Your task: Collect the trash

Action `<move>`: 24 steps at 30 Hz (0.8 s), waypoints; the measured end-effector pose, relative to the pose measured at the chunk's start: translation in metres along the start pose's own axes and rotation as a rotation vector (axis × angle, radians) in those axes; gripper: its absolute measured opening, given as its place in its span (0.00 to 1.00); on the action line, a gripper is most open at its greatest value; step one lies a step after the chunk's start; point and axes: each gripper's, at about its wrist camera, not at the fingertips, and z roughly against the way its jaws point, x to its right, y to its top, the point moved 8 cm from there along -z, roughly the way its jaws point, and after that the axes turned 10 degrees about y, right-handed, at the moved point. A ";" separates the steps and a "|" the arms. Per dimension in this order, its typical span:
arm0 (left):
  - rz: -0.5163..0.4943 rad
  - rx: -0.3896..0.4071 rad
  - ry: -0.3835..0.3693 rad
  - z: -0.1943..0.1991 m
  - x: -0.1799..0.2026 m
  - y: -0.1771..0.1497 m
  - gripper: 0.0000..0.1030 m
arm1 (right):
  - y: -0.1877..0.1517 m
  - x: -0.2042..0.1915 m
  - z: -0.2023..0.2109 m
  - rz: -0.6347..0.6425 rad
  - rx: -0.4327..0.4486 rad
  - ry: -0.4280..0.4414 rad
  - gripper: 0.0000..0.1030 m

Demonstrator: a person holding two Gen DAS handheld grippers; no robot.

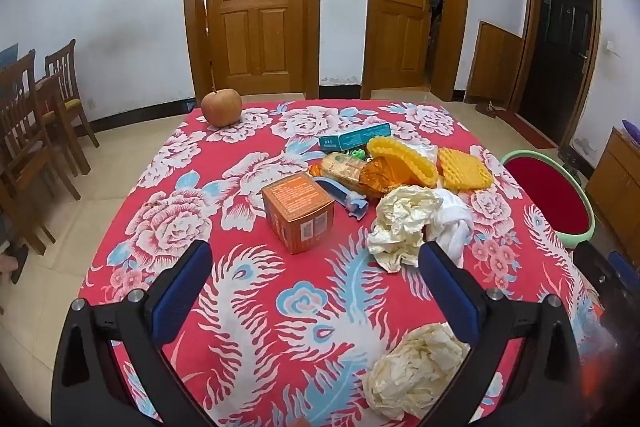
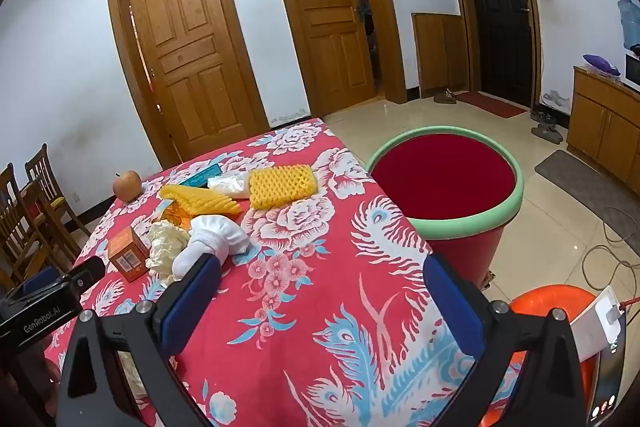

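The left hand-held gripper (image 1: 316, 267) hung spread wide and empty above the desk (image 1: 256, 307). An orange box (image 1: 298, 213) lay just ahead between its fingers; crumpled paper (image 1: 404, 221) sat beside the right finger. The right hand-held gripper (image 2: 320, 281), likewise released, had a white sock (image 2: 216, 243) near its left finger.

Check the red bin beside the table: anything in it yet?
Cannot tell fully. The red bin shows only plain red inside its green rim, with no trash visible; its bottom isn't clearly shown.
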 end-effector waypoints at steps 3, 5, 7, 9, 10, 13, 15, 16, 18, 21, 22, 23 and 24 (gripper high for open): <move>0.010 0.008 -0.007 0.004 -0.002 -0.001 0.98 | 0.000 0.000 0.000 0.001 -0.006 -0.002 1.00; 0.011 -0.005 -0.011 0.001 -0.003 -0.002 0.98 | 0.000 -0.001 -0.001 0.002 -0.008 -0.001 1.00; 0.012 -0.010 -0.009 0.000 -0.004 -0.002 0.98 | 0.001 -0.002 -0.001 0.006 -0.010 -0.001 1.00; 0.012 -0.015 -0.003 0.001 -0.002 0.000 0.98 | 0.000 -0.001 0.002 -0.001 -0.001 0.000 1.00; 0.016 -0.017 -0.003 0.000 -0.002 0.000 0.98 | 0.000 0.000 0.001 0.000 -0.002 0.000 1.00; 0.029 -0.016 -0.007 -0.002 -0.006 0.000 0.98 | 0.001 -0.002 0.002 0.002 -0.001 -0.002 1.00; 0.031 -0.016 -0.010 -0.003 -0.006 0.000 0.98 | 0.001 -0.002 0.002 0.002 -0.001 -0.003 1.00; 0.031 -0.016 -0.010 -0.003 -0.007 0.000 0.98 | 0.001 -0.002 0.002 0.001 -0.001 -0.002 1.00; 0.031 -0.015 -0.010 -0.003 -0.007 0.000 0.98 | 0.001 -0.003 0.003 0.003 0.000 -0.003 1.00; 0.031 -0.014 -0.011 -0.003 -0.007 0.000 0.98 | 0.001 -0.003 0.002 0.004 0.000 -0.003 1.00; 0.032 -0.014 -0.011 -0.002 -0.007 0.000 0.98 | 0.001 -0.003 0.002 0.004 0.000 -0.003 1.00; 0.035 -0.013 -0.010 -0.002 -0.008 0.001 0.98 | 0.000 -0.004 0.002 0.004 0.000 -0.003 1.00; 0.035 -0.013 -0.010 -0.002 -0.009 0.001 0.98 | 0.002 -0.005 0.004 0.004 0.000 -0.002 1.00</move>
